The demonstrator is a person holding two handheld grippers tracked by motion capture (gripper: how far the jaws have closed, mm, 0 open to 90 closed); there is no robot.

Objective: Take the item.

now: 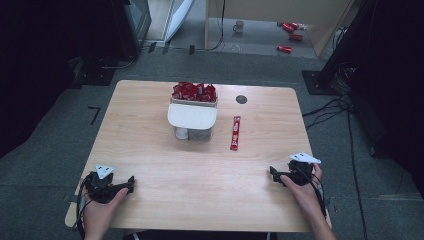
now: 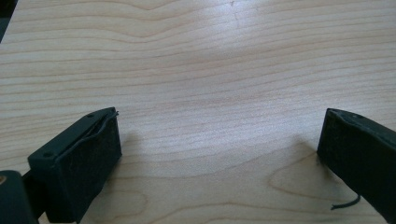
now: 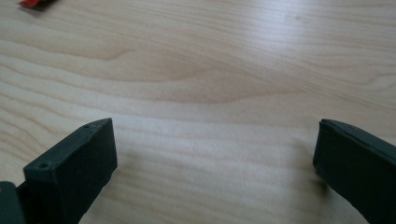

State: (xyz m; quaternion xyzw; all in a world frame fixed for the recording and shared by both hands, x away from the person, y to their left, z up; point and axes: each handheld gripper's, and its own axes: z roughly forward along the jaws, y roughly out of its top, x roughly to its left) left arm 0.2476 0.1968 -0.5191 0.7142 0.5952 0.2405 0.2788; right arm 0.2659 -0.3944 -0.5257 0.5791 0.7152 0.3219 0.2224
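— Table edges first, from the high view?

— Wooden table (image 1: 150, 150) with rounded corners, grey floor on every side. The left gripper (image 1: 131, 181) sits near the front left corner in the person's left hand (image 1: 100, 212); the right gripper (image 1: 272, 172) sits near the front right edge in the right hand (image 1: 305, 192). Between them the whole front half of the wood lies bare.

— And the middle?

— A clear box (image 1: 192, 117) with a white lid (image 1: 192, 115) lying across it, toward the back centre. Red packets (image 1: 194, 91) are heaped at its far end, above the rim. Just to the right of it, apart from it, a long red sachet (image 1: 235, 132) lies flat, lengthwise front to back. A small dark disc (image 1: 241, 99) sits near the back edge. Beyond the table, a mug (image 1: 239, 26) and some red packs (image 1: 290, 35) lie on the floor.

— Left gripper view?

— Left gripper (image 2: 219, 140) with its jaws spread wide, nothing between them, just wood grain. A thin loose black strand curls off the jaw at the right of the view.

— Right gripper view?

— Right gripper (image 3: 215, 144) likewise gaping, bare wood between the jaws. A red scrap (image 3: 37, 3) shows at the top left corner; I cannot tell which item it is.
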